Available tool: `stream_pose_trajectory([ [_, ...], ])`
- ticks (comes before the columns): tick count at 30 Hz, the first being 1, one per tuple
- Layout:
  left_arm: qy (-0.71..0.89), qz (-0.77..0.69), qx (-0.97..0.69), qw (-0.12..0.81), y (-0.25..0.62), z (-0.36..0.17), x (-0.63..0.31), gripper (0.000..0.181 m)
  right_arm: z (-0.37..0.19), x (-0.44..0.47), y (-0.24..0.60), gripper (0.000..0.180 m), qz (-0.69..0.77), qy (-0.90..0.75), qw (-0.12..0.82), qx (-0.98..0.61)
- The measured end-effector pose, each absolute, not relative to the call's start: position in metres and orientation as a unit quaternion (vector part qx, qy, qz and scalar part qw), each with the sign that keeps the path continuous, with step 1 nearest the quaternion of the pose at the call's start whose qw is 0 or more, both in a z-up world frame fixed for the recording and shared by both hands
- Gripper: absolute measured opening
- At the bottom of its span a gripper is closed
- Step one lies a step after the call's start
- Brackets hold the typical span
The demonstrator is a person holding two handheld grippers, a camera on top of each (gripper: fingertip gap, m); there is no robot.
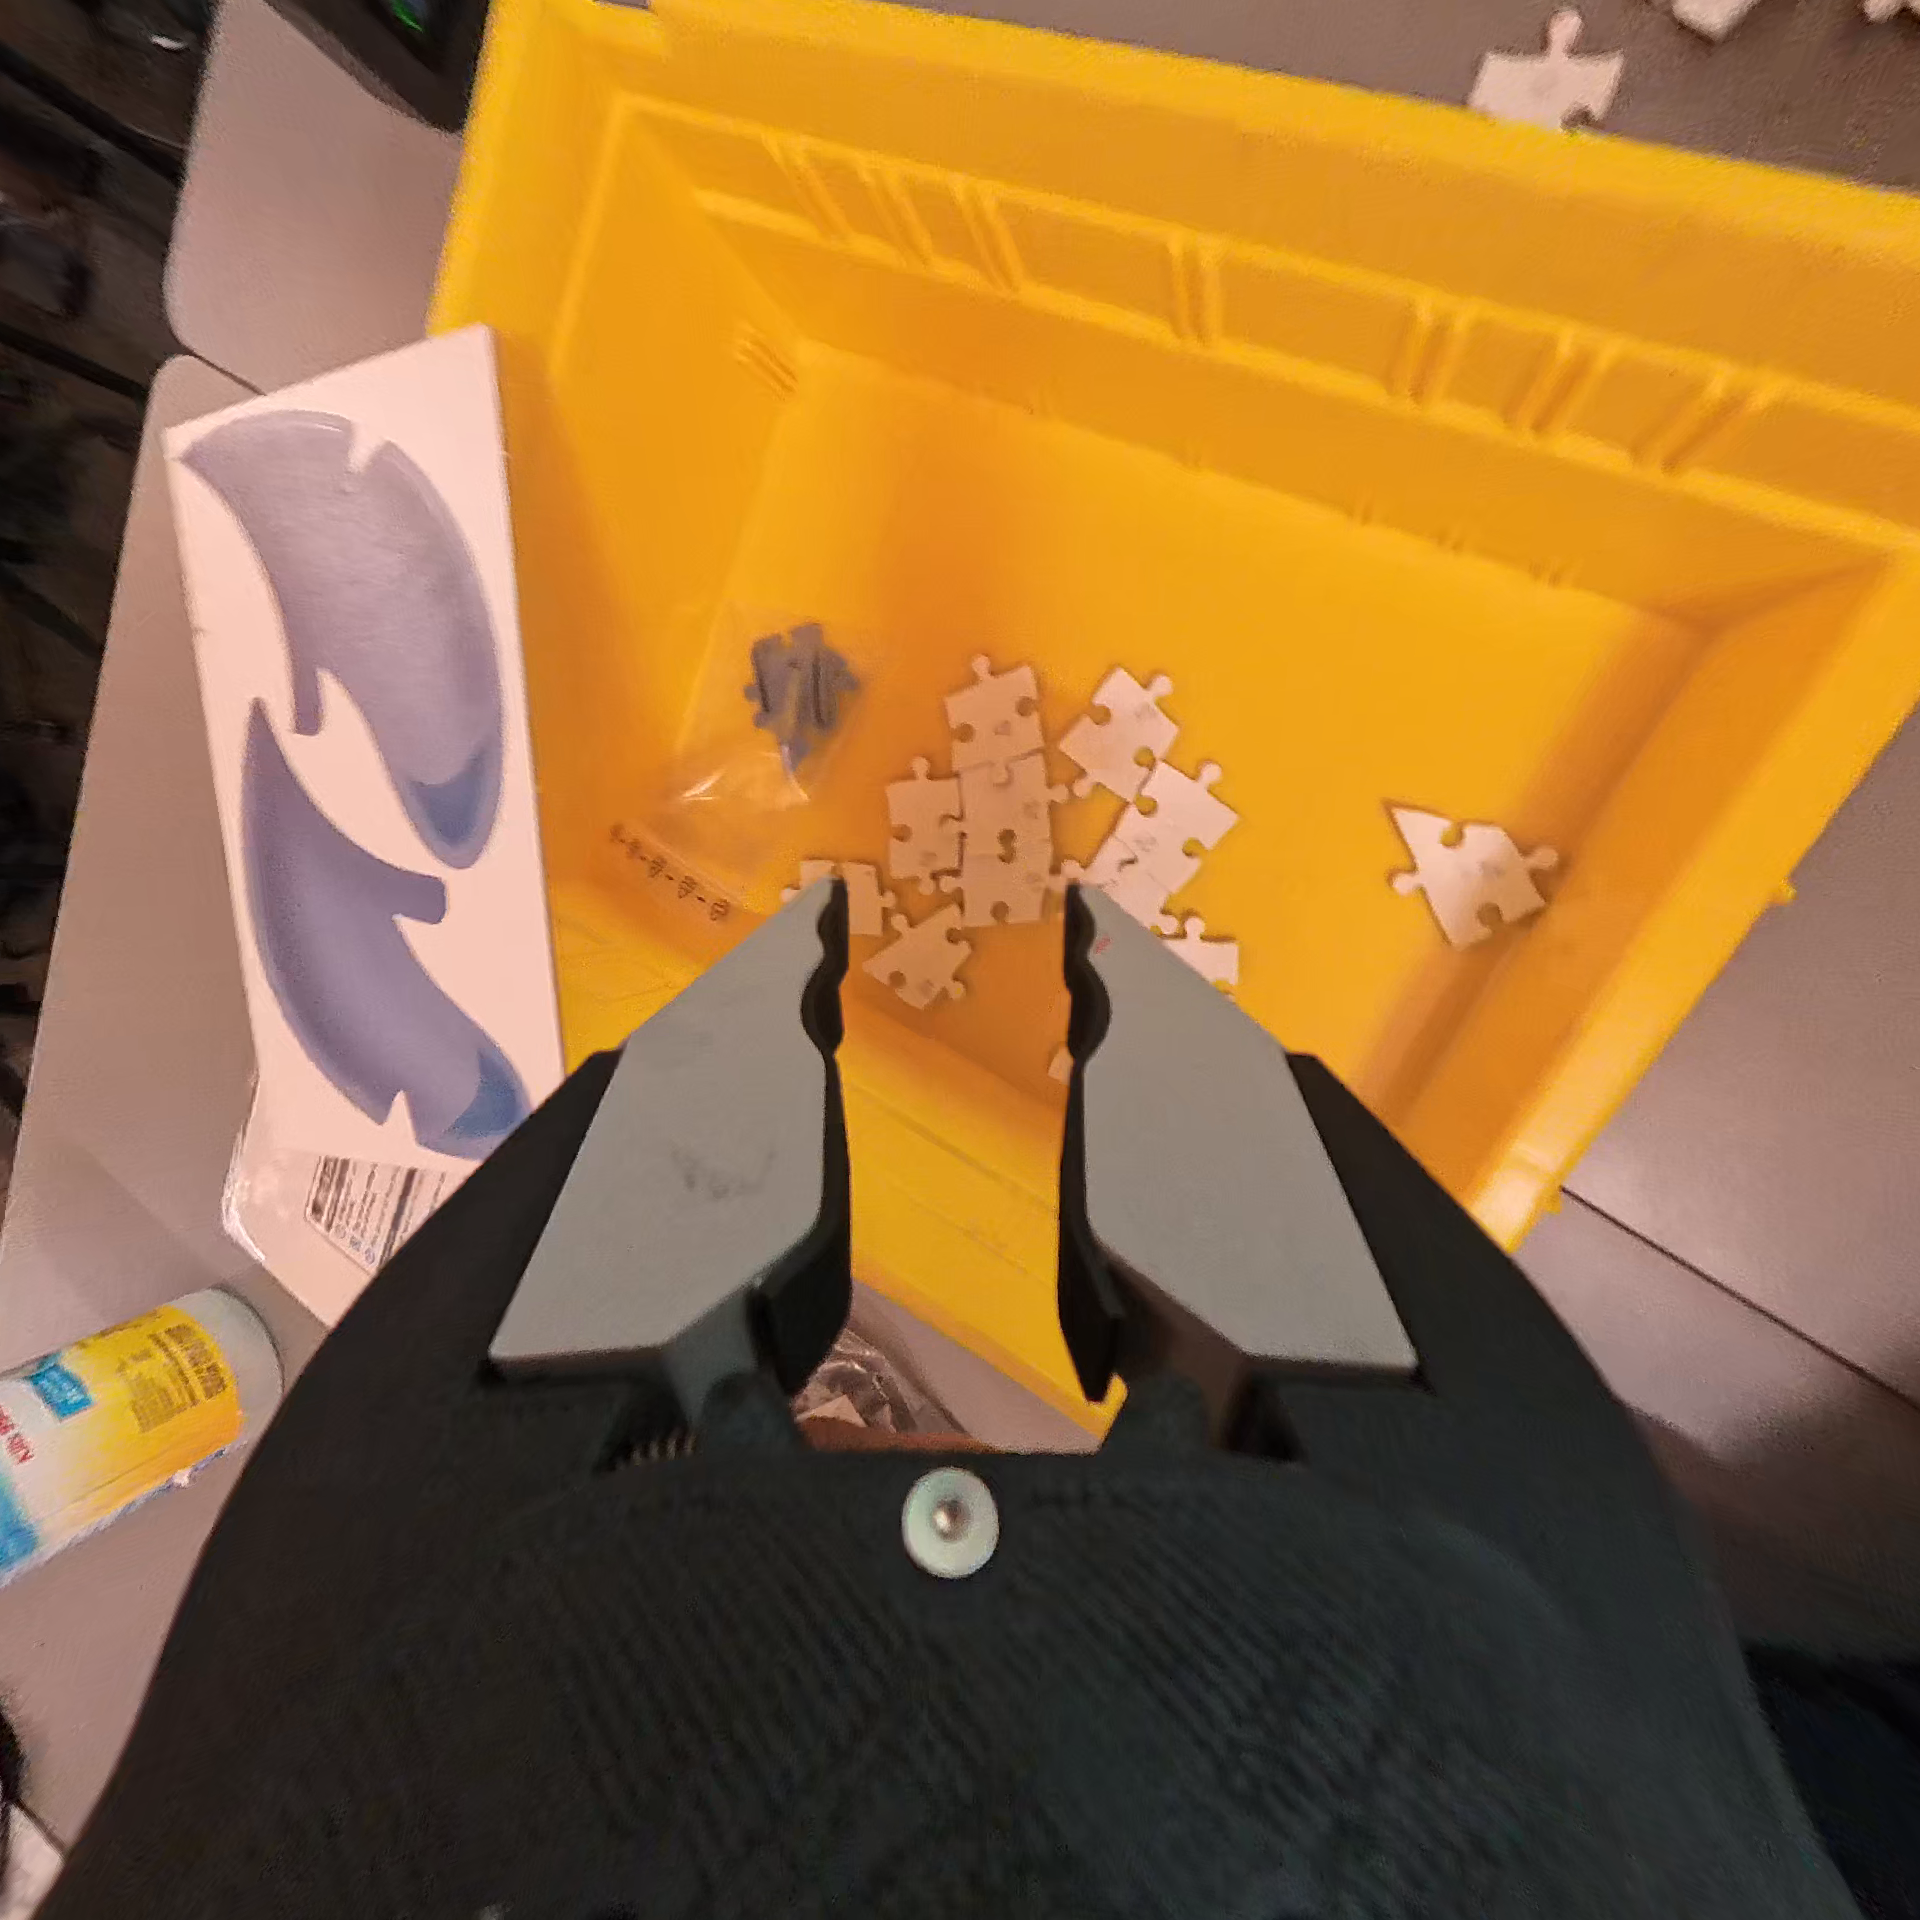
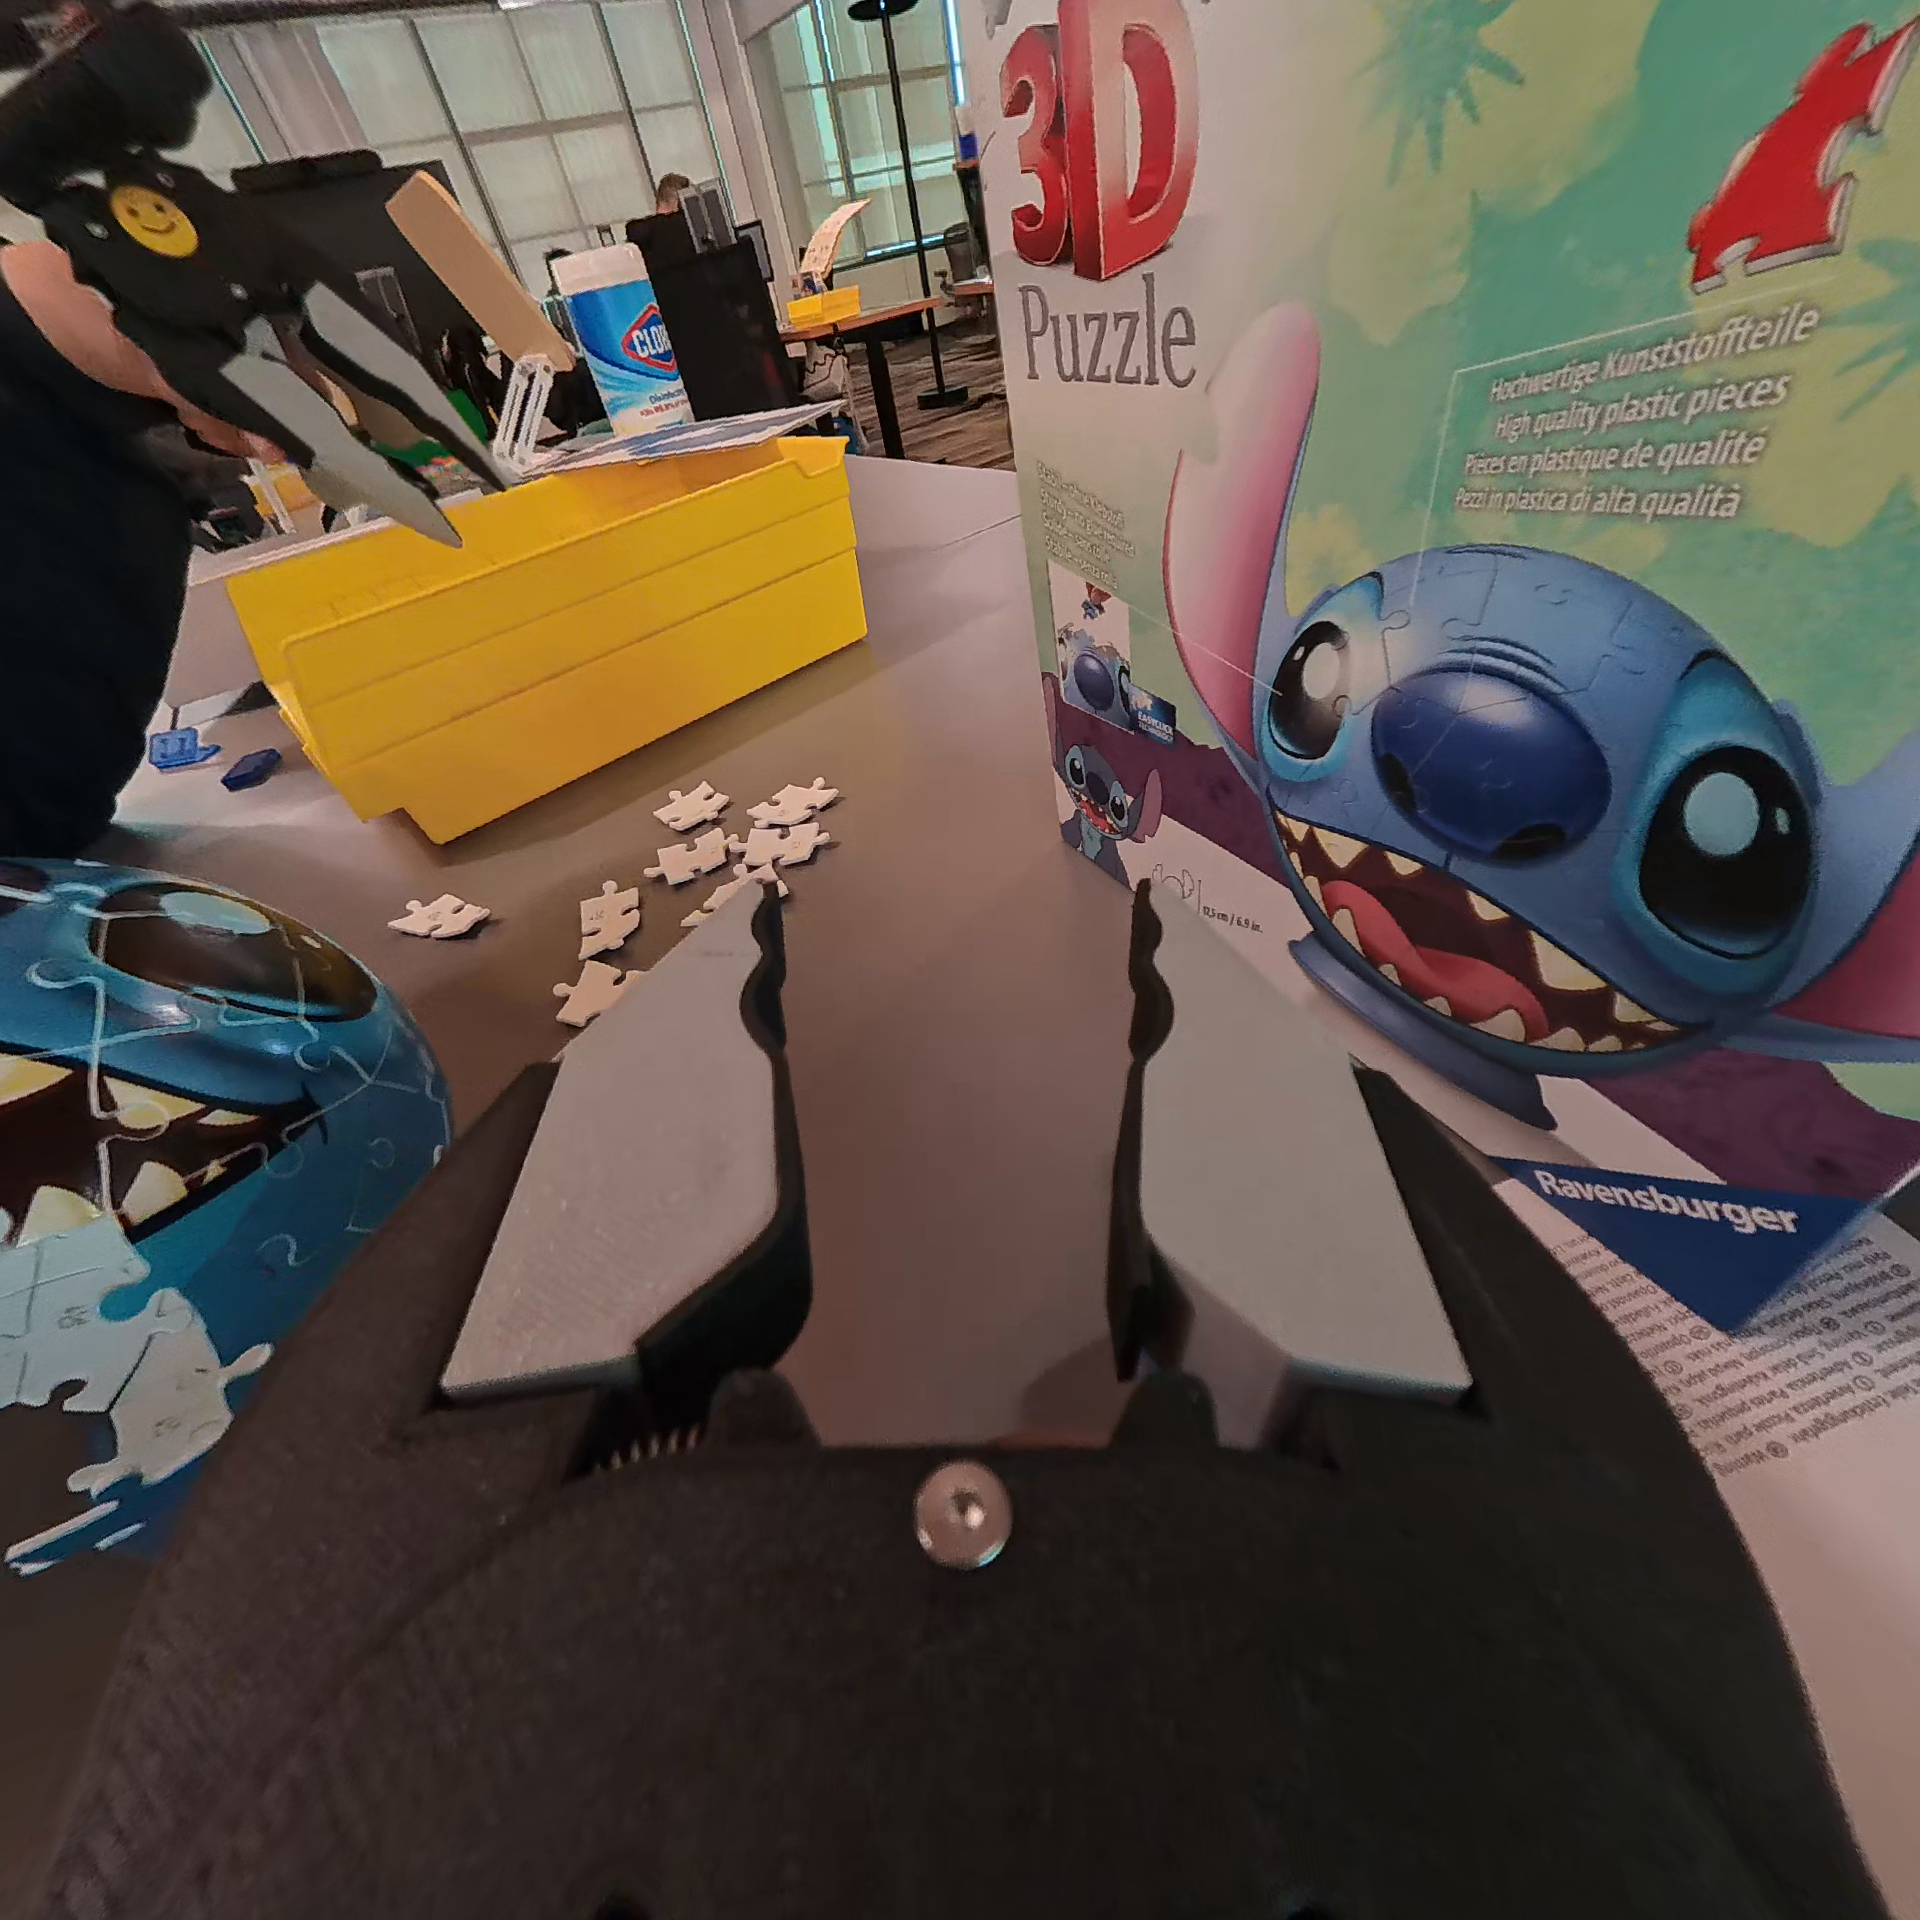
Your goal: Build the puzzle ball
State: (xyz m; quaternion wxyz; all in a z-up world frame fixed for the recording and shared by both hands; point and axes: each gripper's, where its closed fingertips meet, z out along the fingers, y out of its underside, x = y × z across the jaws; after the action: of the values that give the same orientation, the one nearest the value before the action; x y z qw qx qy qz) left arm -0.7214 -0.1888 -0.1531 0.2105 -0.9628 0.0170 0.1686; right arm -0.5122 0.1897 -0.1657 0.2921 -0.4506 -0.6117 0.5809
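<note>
Left wrist view: the left tool (image 1: pixel 956 904) hangs over the yellow bin (image 1: pixel 1195 499), fingers spread a fair way apart with nothing between them. Right under the tips, mid-frame, there's a loose pile of white pieces (image 1: pixel 1029 831) face down on the bin floor, plus one lone piece (image 1: pixel 1475 878) off to the right. A small clear bag (image 1: pixel 769 748) with dark blue bits inside sits just left of the pile. Along the bin's left side lies a white card (image 1: pixel 353 748) with blue curved shapes, and a wipes tub (image 1: pixel 114 1423) lies on its side at the lower left. More white pieces sit on the grey bench (image 1: pixel 1766 1299) at the top right corner.

Right wrist view: the right tool (image 2: pixel 956 904) is low over the bench, wide open and empty too. The half-built ball (image 2: pixel 177 1122), blue with a toothy grin, is at the left edge, resting on the bench beside the tool. The puzzle box (image 2: pixel 1507 520) stands upright, filling the right side. Scattered pieces (image 2: pixel 717 862) lie on the bench just past the fingertips, between ball and bin. Upper left, the left tool points down into the bin.
</note>
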Motion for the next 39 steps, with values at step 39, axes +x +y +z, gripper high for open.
stream_pose_trajectory([
  [39,-0.067,0.219,-0.884,0.407,-0.178,-0.090,-0.784,0.002,-0.165,-0.513,0.186,0.064,0.602,-0.605,0.259,-0.453],
])
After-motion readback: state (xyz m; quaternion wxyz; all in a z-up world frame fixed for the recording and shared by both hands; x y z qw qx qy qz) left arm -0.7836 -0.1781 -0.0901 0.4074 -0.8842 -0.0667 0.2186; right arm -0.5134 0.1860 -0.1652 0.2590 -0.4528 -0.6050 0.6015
